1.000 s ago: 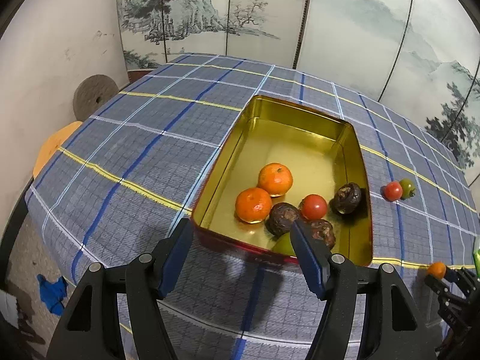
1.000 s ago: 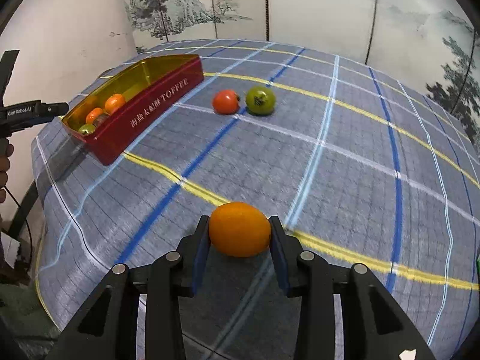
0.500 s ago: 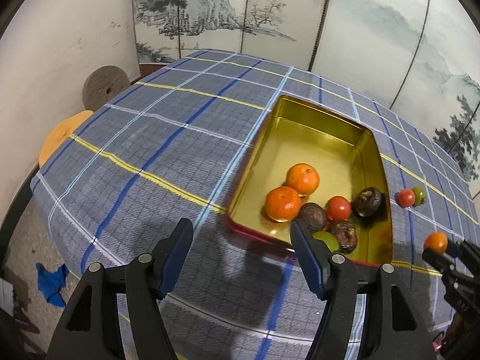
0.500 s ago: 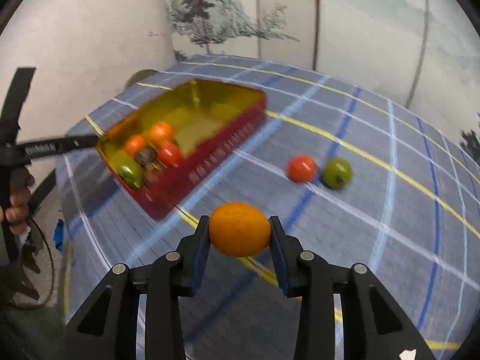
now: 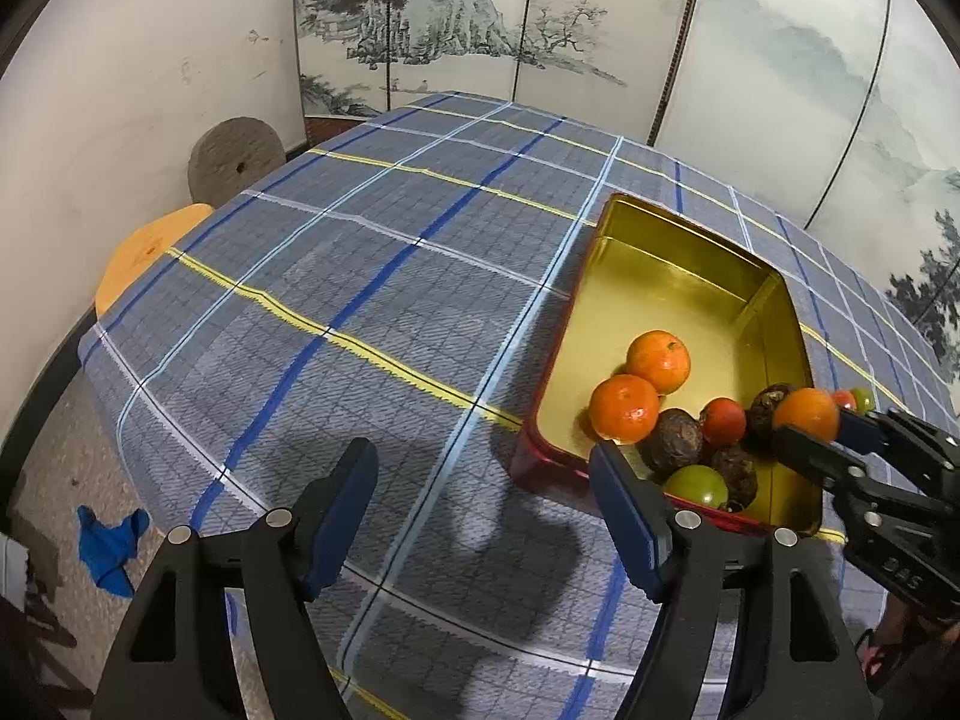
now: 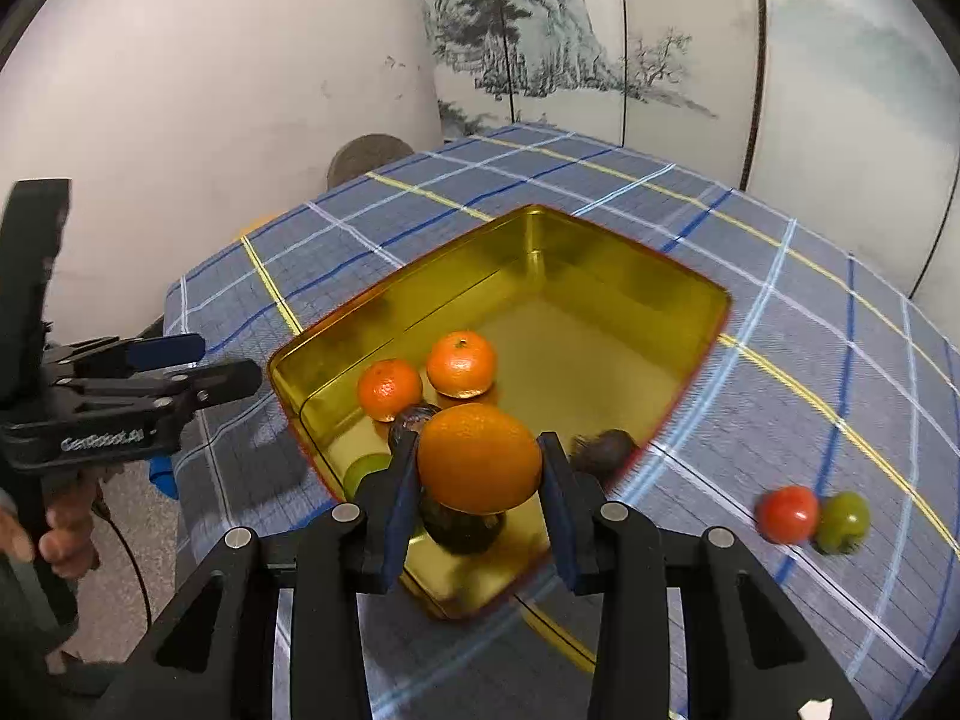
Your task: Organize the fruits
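Right wrist view shows the right gripper (image 6: 479, 461) clamped on an orange (image 6: 479, 457), one pad against each side of the fruit, held above the near end of the gold tin (image 6: 606, 252). Inside the tin lie two more tangerines (image 6: 461, 363), side by side toward the left wall, with dark brown fruits (image 6: 462, 528) and a green one (image 6: 363, 471) partly hidden behind the held orange and the fingers. Out on the plaid tablecloth (image 6: 780, 360), to the right of the tin and well apart from it, a red tomato (image 6: 787, 513) and a green tomato (image 6: 843, 521) sit touching each other.

From the left wrist view, the left gripper (image 5: 483, 510) hangs over the cloth just left of the tin's near corner, its jaws wide apart with nothing between them. A folding screen (image 5: 600, 30) painted with mountains and trees stands behind the table.
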Action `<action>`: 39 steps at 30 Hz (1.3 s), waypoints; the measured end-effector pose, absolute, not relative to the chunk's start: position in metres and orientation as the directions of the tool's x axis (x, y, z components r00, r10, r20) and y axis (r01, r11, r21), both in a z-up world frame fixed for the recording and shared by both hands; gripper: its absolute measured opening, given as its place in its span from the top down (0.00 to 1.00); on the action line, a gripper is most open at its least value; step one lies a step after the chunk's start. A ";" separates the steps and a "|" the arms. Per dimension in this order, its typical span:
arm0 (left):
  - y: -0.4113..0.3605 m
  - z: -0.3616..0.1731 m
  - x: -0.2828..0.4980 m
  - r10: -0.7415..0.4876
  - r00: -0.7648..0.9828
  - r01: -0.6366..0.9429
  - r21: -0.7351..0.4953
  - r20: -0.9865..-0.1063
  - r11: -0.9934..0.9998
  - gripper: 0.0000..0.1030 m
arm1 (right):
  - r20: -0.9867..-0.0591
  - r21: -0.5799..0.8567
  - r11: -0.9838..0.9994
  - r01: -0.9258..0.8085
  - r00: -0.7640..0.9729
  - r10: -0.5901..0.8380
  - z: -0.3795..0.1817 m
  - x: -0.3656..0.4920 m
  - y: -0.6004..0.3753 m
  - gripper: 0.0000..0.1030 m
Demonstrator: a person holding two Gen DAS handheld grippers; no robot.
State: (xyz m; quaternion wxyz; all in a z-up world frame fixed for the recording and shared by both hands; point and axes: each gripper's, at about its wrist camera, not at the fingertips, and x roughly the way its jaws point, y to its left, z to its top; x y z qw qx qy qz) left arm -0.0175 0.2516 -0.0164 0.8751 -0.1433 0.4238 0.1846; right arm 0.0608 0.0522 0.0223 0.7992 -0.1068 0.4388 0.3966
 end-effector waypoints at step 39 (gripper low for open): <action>0.185 -0.002 0.018 0.135 0.608 -0.306 -0.074 -0.783 0.949 0.28 | -0.811 0.088 0.890 -0.448 0.486 0.326 0.001 0.121 -0.102 0.64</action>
